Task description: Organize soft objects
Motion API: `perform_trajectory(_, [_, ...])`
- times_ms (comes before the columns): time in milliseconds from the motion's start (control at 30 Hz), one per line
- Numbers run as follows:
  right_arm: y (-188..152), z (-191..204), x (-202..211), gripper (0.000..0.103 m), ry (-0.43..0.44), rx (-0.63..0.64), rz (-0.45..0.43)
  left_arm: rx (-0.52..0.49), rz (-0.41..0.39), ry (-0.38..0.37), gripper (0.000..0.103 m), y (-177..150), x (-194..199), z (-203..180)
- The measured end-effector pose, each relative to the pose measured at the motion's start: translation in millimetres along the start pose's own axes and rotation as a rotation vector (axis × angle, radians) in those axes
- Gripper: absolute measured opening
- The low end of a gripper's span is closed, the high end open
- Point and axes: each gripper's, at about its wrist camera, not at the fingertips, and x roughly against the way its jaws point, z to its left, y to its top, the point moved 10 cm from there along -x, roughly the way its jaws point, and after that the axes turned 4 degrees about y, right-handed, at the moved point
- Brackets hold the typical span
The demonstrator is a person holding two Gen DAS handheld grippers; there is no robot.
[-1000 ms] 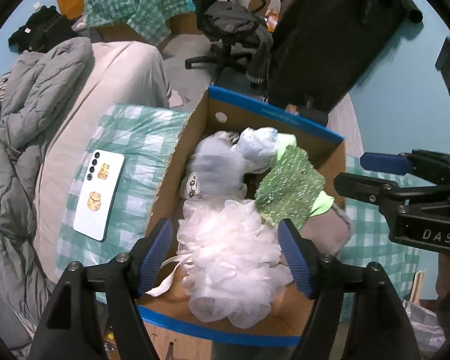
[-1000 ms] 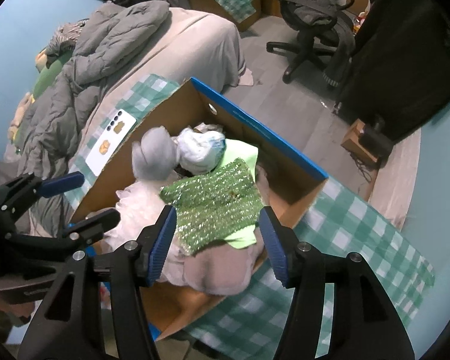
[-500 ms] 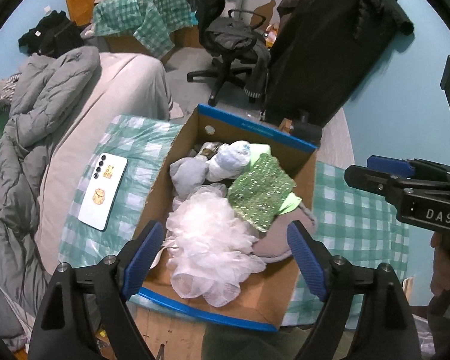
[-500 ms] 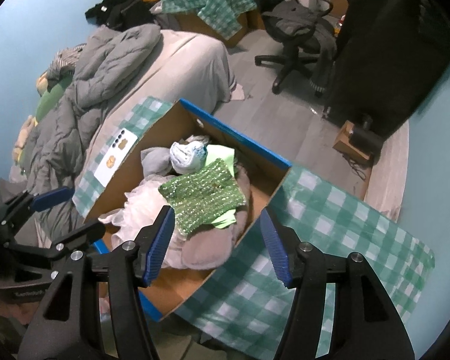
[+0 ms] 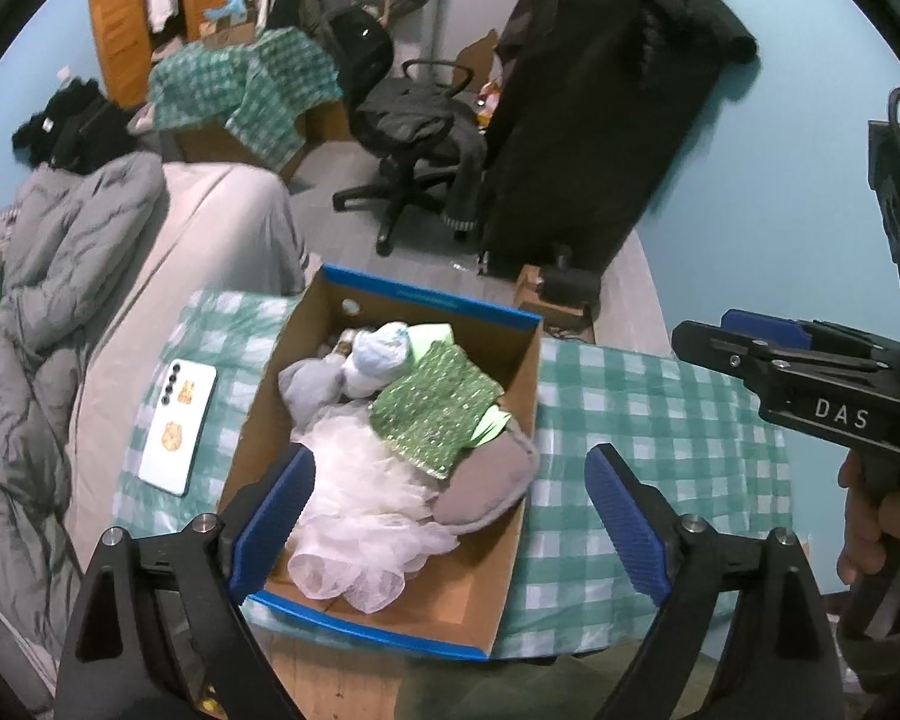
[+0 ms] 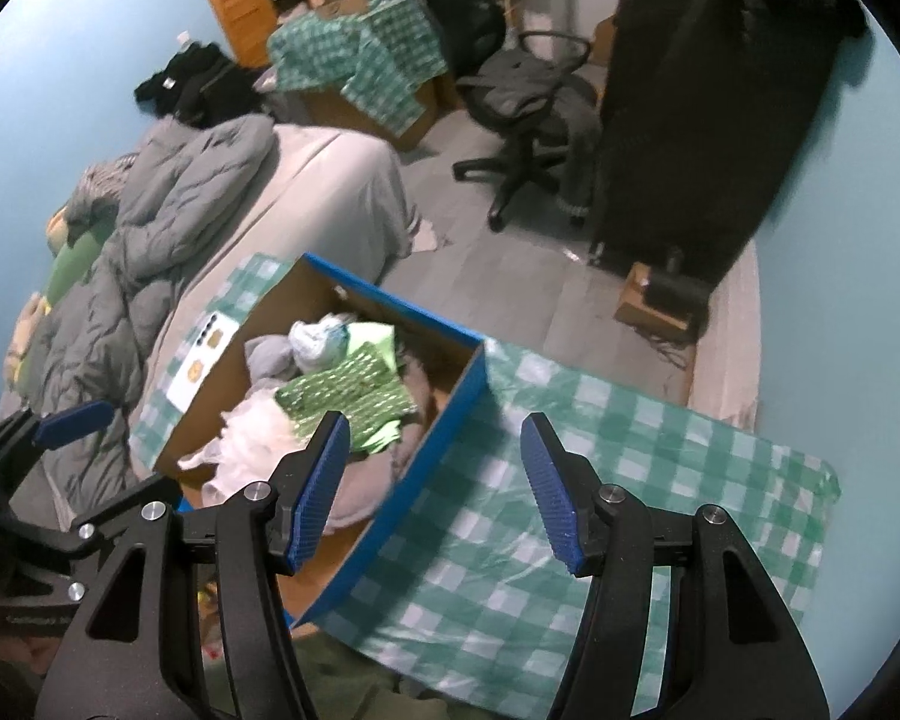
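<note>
Cardboard box [image 5: 513,396] w/ blue-taped rim sits on the green-checked cloth [image 5: 648,420] covering the surface, directly ahead of and below the left gripper [image 5: 450,510], whose blue pads stand wide apart, holding nothing. Inside the box: a white mesh pouf [image 5: 360,498] nearest the gripper, a green sequined cloth [image 5: 432,414] lying on top toward the middle, a grey soft item [image 5: 486,480] at the right wall under that cloth, a grey bundle [image 5: 312,384] and a pale blue-white bundle [image 5: 381,354] toward the far end. A white phone [image 5: 177,426] lies on the cloth left of the box, apart from it. The right gripper [image 6: 435,486] hangs above the box's near right corner, pads apart & empty; box [image 6: 450,414] is ahead-left of it, bare checked cloth [image 6: 630,480] ahead-right. Beyond: bed w/ grey duvet [image 5: 60,276] at far left, office chair [image 5: 414,138] on the floor behind.
</note>
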Motion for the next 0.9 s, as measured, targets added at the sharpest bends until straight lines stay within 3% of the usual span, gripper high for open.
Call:
perform_trajectory(167, [-5, -14, 12, 0.06, -0.026, -0.02, -0.014, -0.061, -0.052, 0.036, 0.093, 7, 14, -12])
perform_trajectory(333, [-6, -22, 24, 0.06, -0.038, -0.045, -0.038, -0.068, -0.032, 0.028, 0.094, 5, 16, -16])
perform_trajectory(900, [-12, -40, 48, 0.06, -0.084, -0.082, -0.062, 0.013, -0.012, 0.069, 0.094, -6, 16, 0])
